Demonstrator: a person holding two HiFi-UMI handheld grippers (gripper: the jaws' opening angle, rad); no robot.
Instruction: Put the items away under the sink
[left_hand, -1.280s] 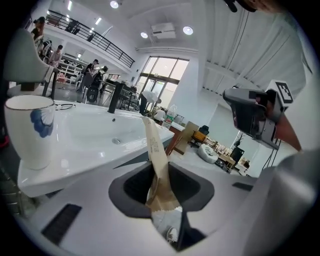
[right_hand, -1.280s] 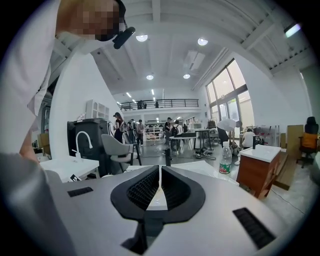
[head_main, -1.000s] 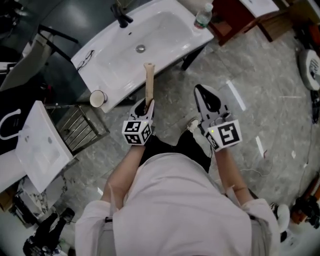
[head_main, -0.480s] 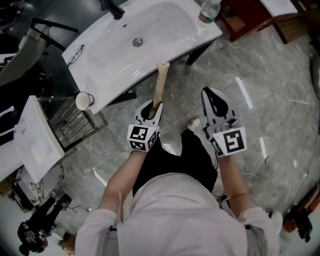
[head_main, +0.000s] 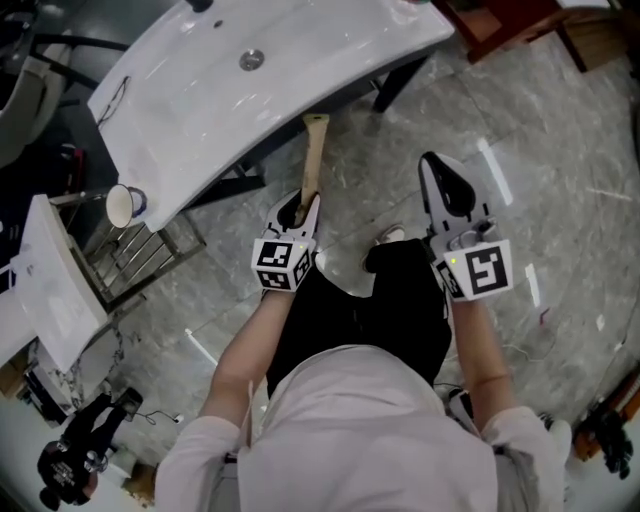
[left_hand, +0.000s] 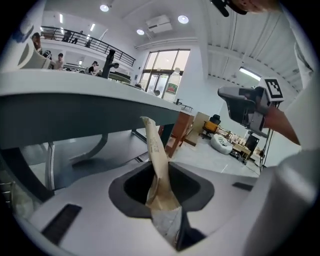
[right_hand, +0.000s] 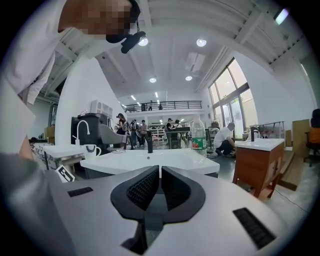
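Observation:
A long tan paper-wrapped item (head_main: 310, 165) sticks forward out of my left gripper (head_main: 300, 213), which is shut on its near end. Its far tip reaches the front edge of the white sink (head_main: 200, 100) at the top of the head view. In the left gripper view the paper item (left_hand: 156, 160) rises from the left gripper (left_hand: 161, 192) toward the dark underside of the sink (left_hand: 75, 107). My right gripper (head_main: 447, 185) hangs over the floor to the right, shut with nothing in it. In its own view the right gripper (right_hand: 160, 182) faces the sink (right_hand: 150, 161).
A mug (head_main: 122, 205) stands on a wire rack (head_main: 145, 255) left of the sink, beside a white panel (head_main: 45, 290). A dark sink leg (head_main: 395, 85) slants to the floor. A water bottle (right_hand: 198, 135) stands on the sink; a wooden cabinet (right_hand: 255, 165) is right.
The sink has slid toward the top of the head view. My left gripper has stayed shut on the paper item, which now leans slightly right. The right gripper kept its place beside it.

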